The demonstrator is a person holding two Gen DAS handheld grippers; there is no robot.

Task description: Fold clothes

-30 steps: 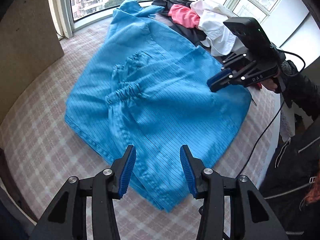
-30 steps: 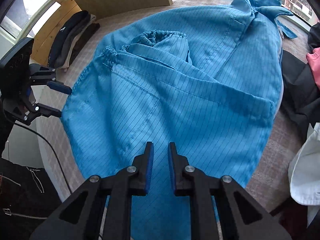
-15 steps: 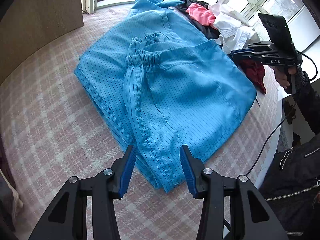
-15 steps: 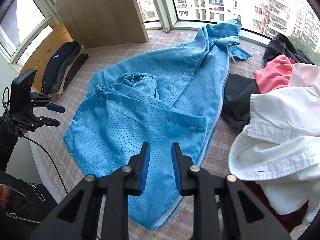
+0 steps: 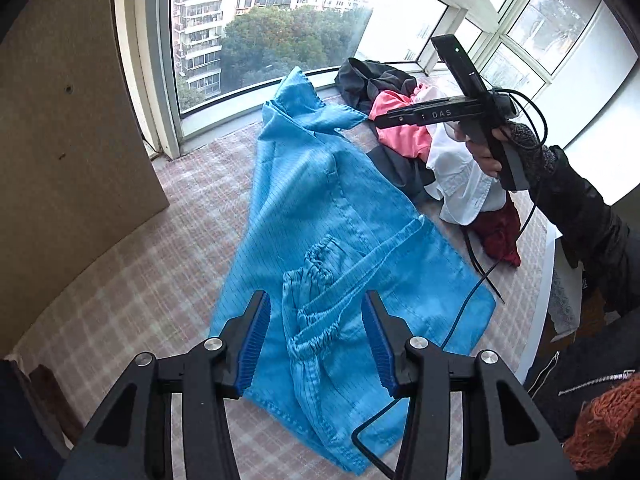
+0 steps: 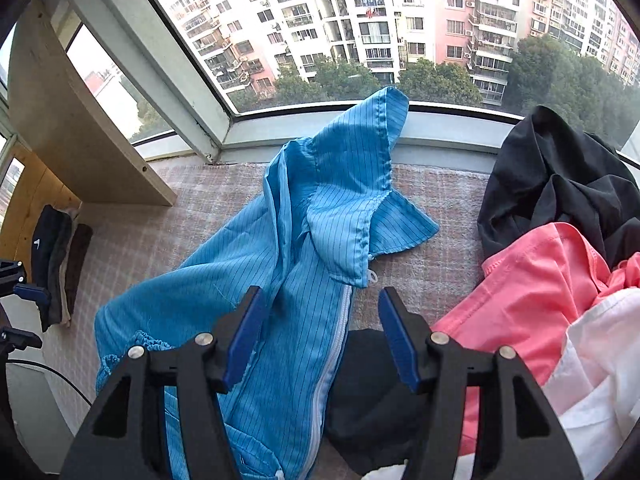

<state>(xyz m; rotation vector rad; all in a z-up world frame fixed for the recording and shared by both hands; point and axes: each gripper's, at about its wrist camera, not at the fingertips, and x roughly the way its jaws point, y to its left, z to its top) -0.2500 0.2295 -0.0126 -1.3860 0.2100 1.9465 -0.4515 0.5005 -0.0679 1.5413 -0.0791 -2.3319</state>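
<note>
right hand-held gripper (image 6: 320, 334): lifted, jaws spread wide, aimed toward collar | left hand-held gripper (image 5: 316, 344): raised | blue coat (image 5: 340, 216): now lies elongated

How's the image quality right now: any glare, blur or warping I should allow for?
Left wrist view: the window is blown out white at the top, and the fisheye bends its frame; the blue striped garment is evenly lit and sharp. Right wrist view: daylight is softer, the apartment blocks are clear, and the edges curve strongly.
</note>
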